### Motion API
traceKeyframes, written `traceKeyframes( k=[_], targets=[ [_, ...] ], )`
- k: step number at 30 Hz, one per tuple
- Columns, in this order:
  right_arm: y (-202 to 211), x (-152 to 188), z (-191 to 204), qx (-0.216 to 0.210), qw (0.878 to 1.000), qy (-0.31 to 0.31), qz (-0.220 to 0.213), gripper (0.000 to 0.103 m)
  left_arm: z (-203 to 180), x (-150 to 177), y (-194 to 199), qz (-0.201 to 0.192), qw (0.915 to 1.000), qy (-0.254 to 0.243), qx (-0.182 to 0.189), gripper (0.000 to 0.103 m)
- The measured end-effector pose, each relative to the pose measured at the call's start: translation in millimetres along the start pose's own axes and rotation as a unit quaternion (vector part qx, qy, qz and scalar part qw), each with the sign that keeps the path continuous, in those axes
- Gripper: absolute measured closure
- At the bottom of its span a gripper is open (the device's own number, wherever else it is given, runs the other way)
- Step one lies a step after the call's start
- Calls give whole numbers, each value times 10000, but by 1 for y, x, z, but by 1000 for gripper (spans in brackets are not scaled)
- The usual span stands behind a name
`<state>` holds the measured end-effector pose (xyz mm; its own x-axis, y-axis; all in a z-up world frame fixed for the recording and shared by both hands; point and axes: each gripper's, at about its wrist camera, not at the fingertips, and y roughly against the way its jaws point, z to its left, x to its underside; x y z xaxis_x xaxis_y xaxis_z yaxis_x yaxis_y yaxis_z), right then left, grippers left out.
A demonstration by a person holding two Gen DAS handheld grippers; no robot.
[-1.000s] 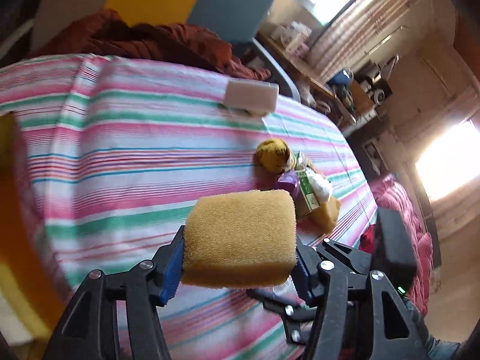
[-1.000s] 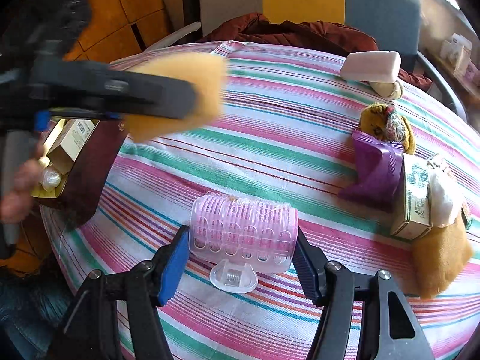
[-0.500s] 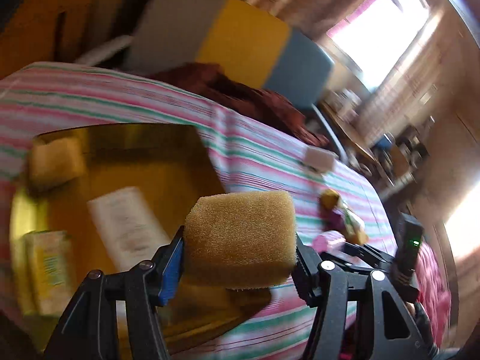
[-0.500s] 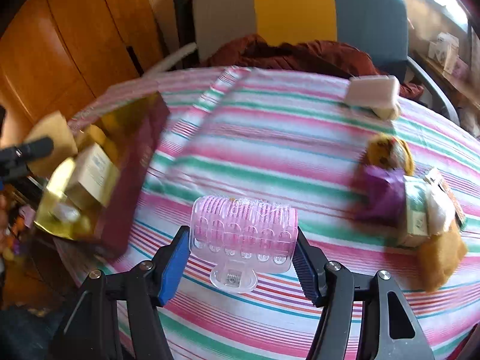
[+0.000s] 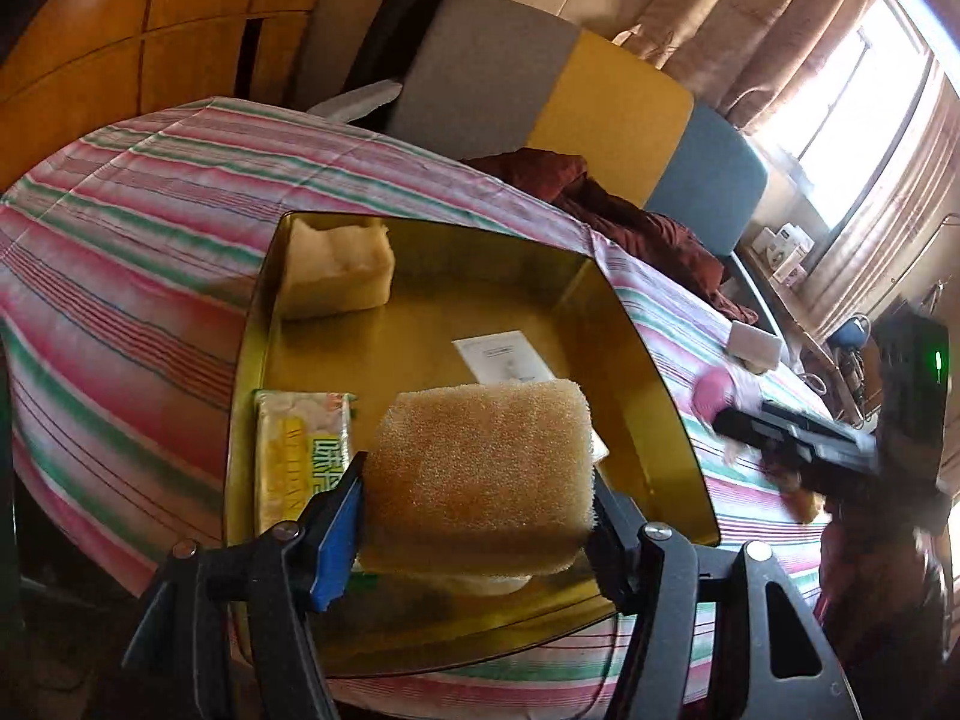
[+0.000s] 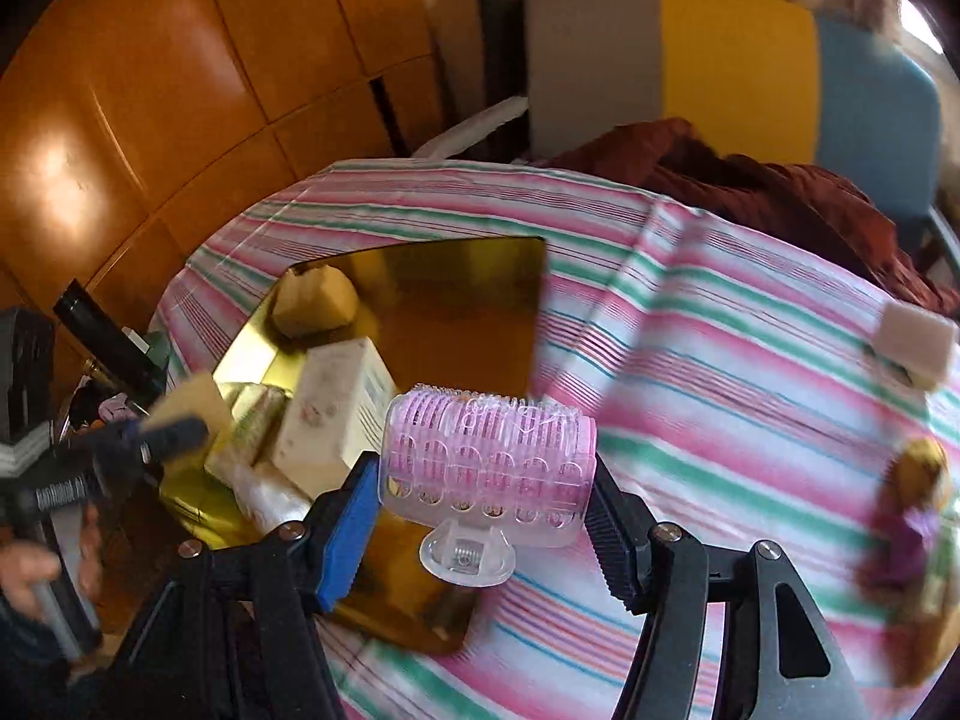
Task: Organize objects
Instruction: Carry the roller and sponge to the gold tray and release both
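The left gripper (image 5: 477, 501) hangs over the gold tray (image 5: 651, 372) with the yellow sponge (image 5: 480, 474) between its fingers, low in the left wrist frame; the fingers are opening, yet the sponge sits between the pads and looks still in contact, so the release seems just under way. Inside the tray a pale foam block (image 5: 336, 270) fills the upper left corner, a yellow-printed packet (image 5: 297, 456) lies along the left wall, and a white card (image 5: 504, 357) rests mid-floor. To do this step well, the sponge should probably drop on the bare floor right of the packet, with the fingers held low and let open fully before lifting, so that the soft foam does not cling to one pad and tumble over the near rim. In the right wrist view the right gripper (image 6: 483, 510) clamps a pink hair roller (image 6: 489, 462) by its ends, above the tray's near corner at lower centre. It looks best kept back until the left gripper clears, since the two tools are near each other over the same tray. Other items wait at right on the striped worktop (image 6: 720, 372), among them a white block (image 6: 915, 339).
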<state>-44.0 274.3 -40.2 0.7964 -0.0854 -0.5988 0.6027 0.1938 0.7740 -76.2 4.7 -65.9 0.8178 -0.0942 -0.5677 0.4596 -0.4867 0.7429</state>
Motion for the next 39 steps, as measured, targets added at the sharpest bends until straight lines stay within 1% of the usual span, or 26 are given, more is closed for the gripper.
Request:
traceKeyframes(
  k=[2,4,7,10,11,13,17,20,23,29,33,35,39],
  targets=[
    [-10,-15,7,-2,10000,-12,0,38,0,1,-3,31,10000,-41,-72,33],
    [-20,-34,11,101,9998,-104,-98,37,3,3,-4,60,9999,-19,-129,21],
    [-30,-53,11,264,9992,-217,-195,34,4,6,-4,66,9999,-13,-121,20],
    [-30,-54,12,315,9990,-230,-224,32,6,7,2,-13,9997,-62,-220,20],
    [-29,-50,11,340,9989,-245,-225,28,6,7,4,-54,9996,-75,-270,20],
    [-27,-42,10,332,9989,-271,-188,27,5,6,9,-127,9994,-81,-301,20],
    [-22,-20,10,286,9990,-321,-102,26,-3,3,25,-417,9980,-186,-439,20],
    [-15,-4,13,228,9991,-341,-108,23,-13,0,38,-685,9949,-326,-664,20],
    [-10,7,18,201,9992,-326,-130,22,-20,-1,44,-803,9921,-401,-881,21],
    [-1,23,28,181,9992,-270,-219,19,-27,2,50,-969,9859,-446,-1290,21],
    [3,30,33,249,9991,-211,-270,18,-36,6,56,-1078,9809,-621,-1495,21],
    [5,32,34,226,9991,-228,-279,18,-39,7,58,-1093,9796,-702,-1533,21],
    [11,36,32,217,9988,-269,-333,18,-44,8,59,-1072,9797,-772,-1505,21]
  ],
)
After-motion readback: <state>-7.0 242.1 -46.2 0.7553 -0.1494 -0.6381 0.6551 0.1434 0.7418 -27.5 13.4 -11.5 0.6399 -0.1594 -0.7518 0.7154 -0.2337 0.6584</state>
